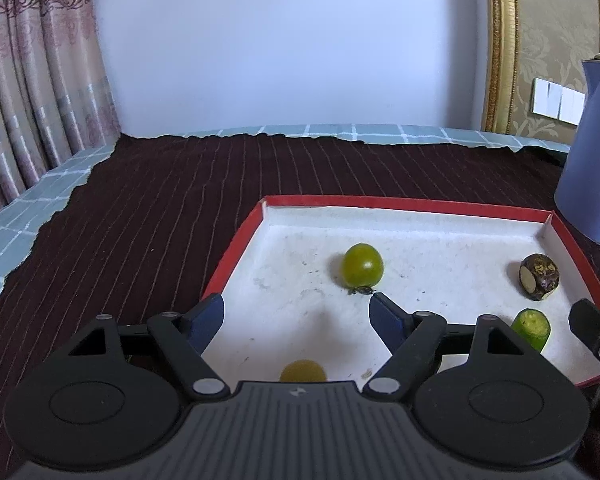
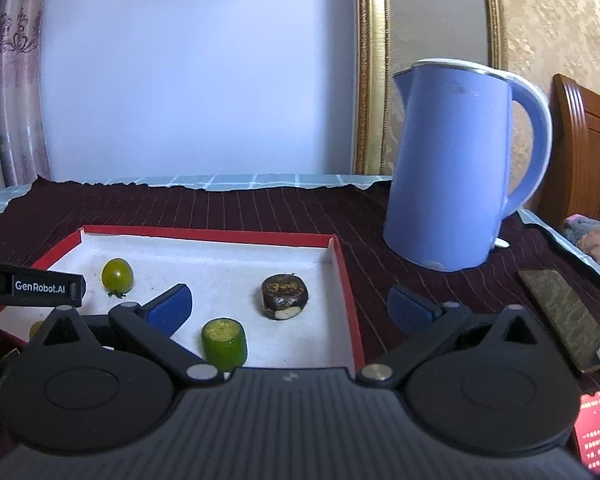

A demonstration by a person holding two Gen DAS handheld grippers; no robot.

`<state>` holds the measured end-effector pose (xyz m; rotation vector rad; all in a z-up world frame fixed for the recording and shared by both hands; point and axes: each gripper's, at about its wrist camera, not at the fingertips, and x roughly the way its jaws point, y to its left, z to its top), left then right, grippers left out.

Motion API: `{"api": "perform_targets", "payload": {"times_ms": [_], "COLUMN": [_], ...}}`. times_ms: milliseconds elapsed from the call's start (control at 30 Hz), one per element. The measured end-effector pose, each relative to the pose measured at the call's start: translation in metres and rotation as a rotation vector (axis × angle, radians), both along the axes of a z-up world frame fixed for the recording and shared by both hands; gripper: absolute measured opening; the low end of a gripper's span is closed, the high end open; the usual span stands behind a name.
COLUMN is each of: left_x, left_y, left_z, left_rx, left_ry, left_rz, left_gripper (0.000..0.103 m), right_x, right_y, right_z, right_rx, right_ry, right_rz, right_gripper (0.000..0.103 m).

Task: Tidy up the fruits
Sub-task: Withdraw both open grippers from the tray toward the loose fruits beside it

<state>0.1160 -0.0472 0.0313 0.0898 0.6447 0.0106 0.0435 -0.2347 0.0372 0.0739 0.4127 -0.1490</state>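
Tray [image 1: 420, 205]: tomato [image 1: 362, 265] beyond hand-held gripper [image 1: 297, 309]

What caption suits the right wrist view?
Open right gripper above a red-rimmed tray holding a green tomato, beside a blue kettle.

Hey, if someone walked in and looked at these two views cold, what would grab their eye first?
Probably the tall blue kettle standing on the dark striped cloth, just right of the red-rimmed tray. Next, the pieces lying apart on the tray's white floor: a green tomato toward the left, a dark brown cut piece near the right wall, and a green cut piece nearest the right gripper, which is open and empty.
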Motion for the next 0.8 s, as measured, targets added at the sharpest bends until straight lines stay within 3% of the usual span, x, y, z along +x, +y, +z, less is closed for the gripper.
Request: {"api": "perform_targets", "payload": {"times_ms": [267,800], "left_x": [-0.006,-0.023], "left_y": [0.004,0.012], "left_z": [-0.003,-0.01], "left_rx": [-0.009,-0.015], "left_ry": [0.014,0.03], "left_rz": [0.001,-0.001], "left_gripper": [0.08,0.08], "right_x": [-0.01,-0.029], "right_y": [-0.004,0.011], "right_z": [-0.004,-0.005], "right_rx": [0.091,0.007], "right_ry": [0.001,-0.032], "right_rz": [0.07,0.115], "right_gripper": [0.103,0.103]}}
